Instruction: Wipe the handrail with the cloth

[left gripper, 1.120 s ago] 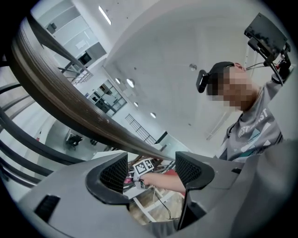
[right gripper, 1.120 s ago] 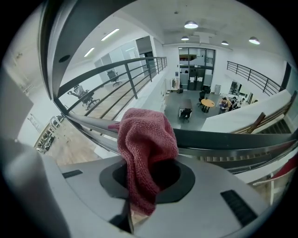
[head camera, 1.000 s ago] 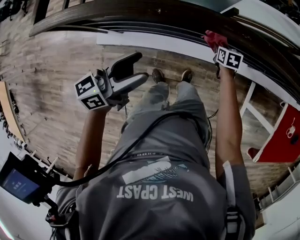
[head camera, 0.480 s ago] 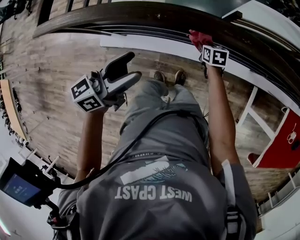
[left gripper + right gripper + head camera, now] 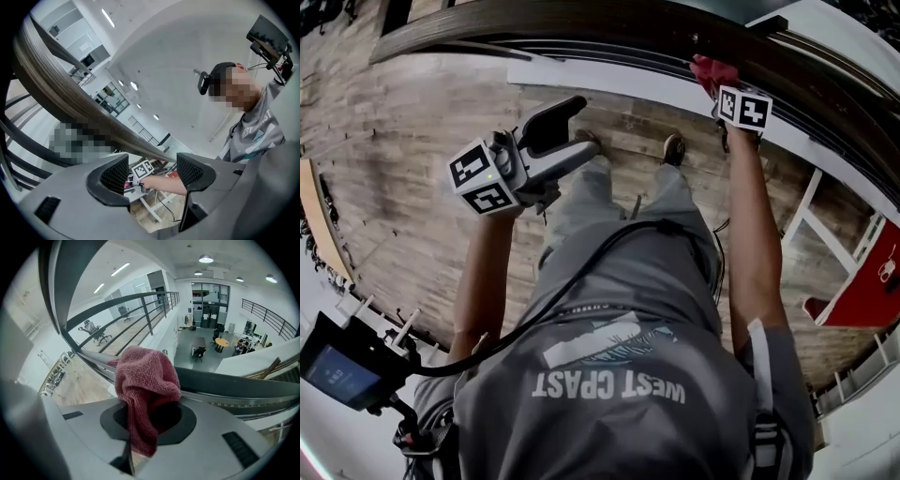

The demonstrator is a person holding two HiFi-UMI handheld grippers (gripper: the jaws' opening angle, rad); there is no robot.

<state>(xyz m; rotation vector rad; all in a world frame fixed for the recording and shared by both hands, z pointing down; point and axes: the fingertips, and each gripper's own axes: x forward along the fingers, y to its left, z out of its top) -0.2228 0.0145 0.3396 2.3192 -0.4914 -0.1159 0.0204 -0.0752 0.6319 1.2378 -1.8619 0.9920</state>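
The dark, curved handrail (image 5: 581,23) runs across the top of the head view. My right gripper (image 5: 719,86) is shut on a red terry cloth (image 5: 711,71), which it presses against the rail at the upper right. In the right gripper view the cloth (image 5: 147,380) bulges out between the jaws and lies against the handrail (image 5: 229,380). My left gripper (image 5: 579,127) is held away from the rail over the floor, pointing level. It is open and holds nothing. In the left gripper view the handrail (image 5: 70,108) sweeps past beyond the open jaws of the left gripper (image 5: 152,171).
A wood-plank floor (image 5: 412,159) lies below, with the person's feet near the white base strip (image 5: 609,80) under the rail. A white frame and red panel (image 5: 872,281) stand at the right. A small screen on a mount (image 5: 337,367) hangs at the lower left, and a cable crosses the back.
The right gripper has slid a short way along the handrail with the cloth. The person's feet have shifted. The left gripper has stayed open in much the same place.
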